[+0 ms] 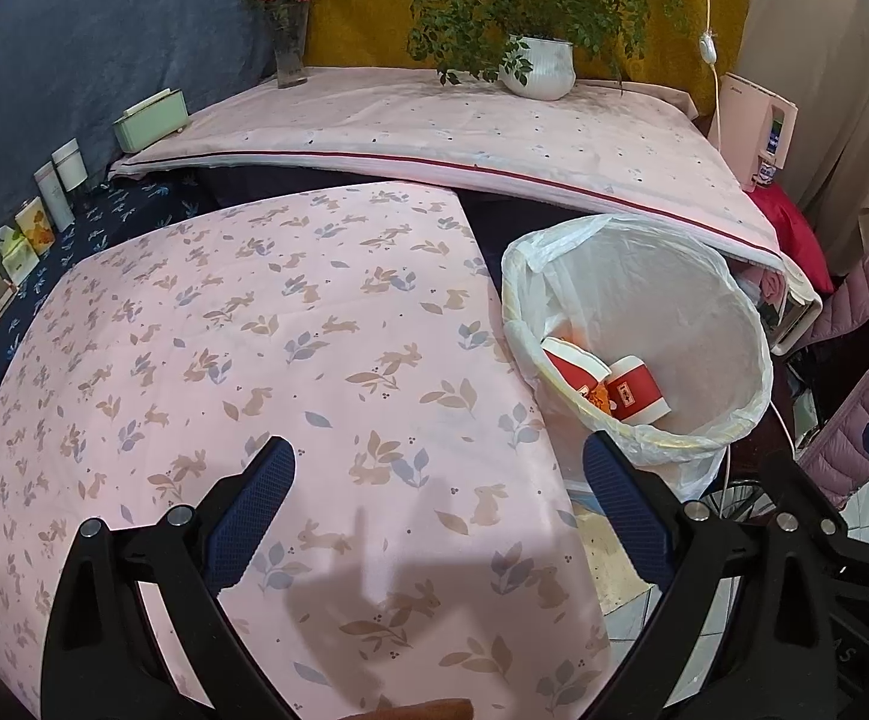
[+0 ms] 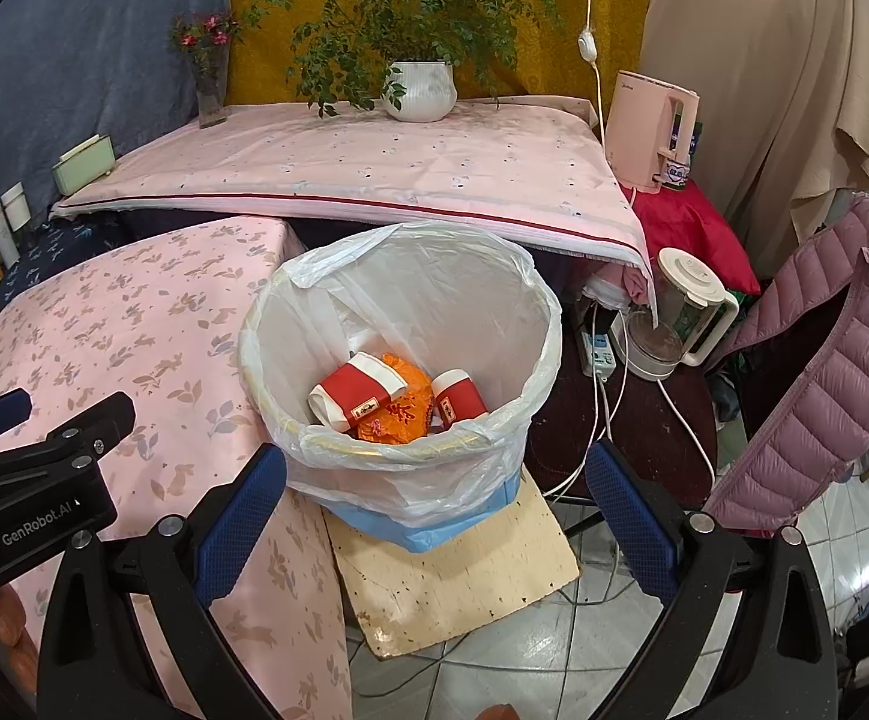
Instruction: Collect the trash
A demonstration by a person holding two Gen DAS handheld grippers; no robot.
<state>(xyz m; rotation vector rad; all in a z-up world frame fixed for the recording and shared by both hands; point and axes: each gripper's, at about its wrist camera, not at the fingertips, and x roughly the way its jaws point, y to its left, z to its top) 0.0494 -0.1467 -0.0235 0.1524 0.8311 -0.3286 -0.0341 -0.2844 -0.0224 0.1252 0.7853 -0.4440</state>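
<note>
A trash bin [image 2: 290, 324] lined with a white plastic bag stands on the floor beside the table; it also shows in the left wrist view [image 1: 758, 354]. Inside lie two red-and-white paper cups [image 2: 356, 393] [image 2: 458, 399] and an orange wrapper [image 2: 401, 414]; the cups also show in the left wrist view [image 1: 635, 396]. My left gripper [image 1: 437, 480] is open and empty above the pink rabbit-print tablecloth [image 1: 254, 360], left of the bin. My right gripper [image 2: 434, 486] is open and empty, just in front of the bin.
A raised table with a pink cloth [image 2: 374, 162] carries a potted plant [image 2: 419, 90], a flower vase [image 2: 212, 90] and a green box [image 2: 83, 165]. A pink appliance [image 2: 650, 132], a kettle [image 2: 683, 312], cables [image 2: 602, 408], a cardboard sheet [image 2: 464, 576] and a purple jacket [image 2: 824, 372] lie to the right.
</note>
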